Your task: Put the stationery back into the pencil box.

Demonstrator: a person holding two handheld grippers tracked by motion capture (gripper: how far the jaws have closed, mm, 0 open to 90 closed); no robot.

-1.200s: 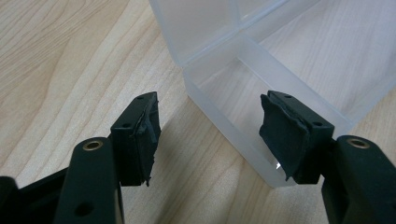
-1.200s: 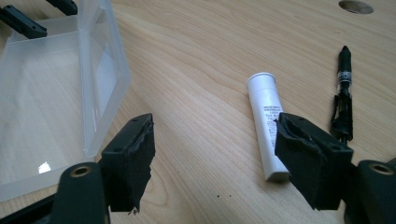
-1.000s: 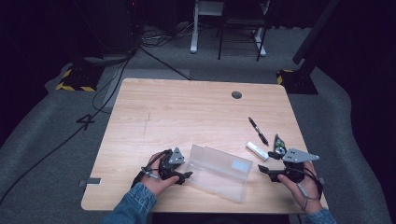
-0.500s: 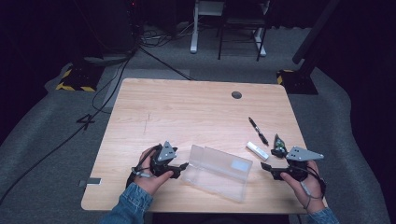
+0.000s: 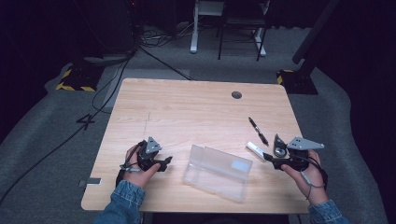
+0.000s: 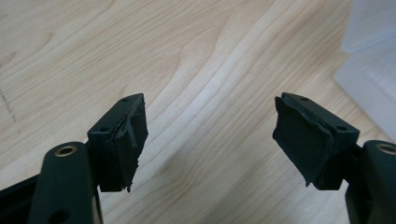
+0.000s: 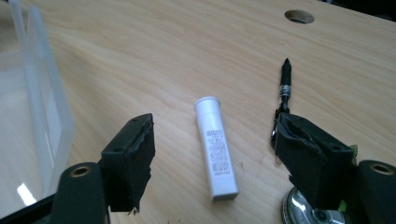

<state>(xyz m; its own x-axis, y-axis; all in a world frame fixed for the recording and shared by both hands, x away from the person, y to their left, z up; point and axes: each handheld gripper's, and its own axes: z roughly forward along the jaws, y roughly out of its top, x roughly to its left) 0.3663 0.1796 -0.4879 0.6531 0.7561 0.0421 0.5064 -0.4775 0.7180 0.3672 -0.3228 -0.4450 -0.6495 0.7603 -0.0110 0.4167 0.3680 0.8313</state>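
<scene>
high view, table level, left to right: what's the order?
left gripper → clear box → white tube → right gripper. Pen left out: overlaps the tube's span.

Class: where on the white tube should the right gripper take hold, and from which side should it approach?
Grip the white tube mid-body, across its narrow width, coming from above. It lies flat on the table, already between the open right gripper jaws; the pen lies apart.

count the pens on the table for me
1: a black pen lies on the table's right side, just beyond the white tube and the right gripper. Nothing seems to hide another.
</scene>
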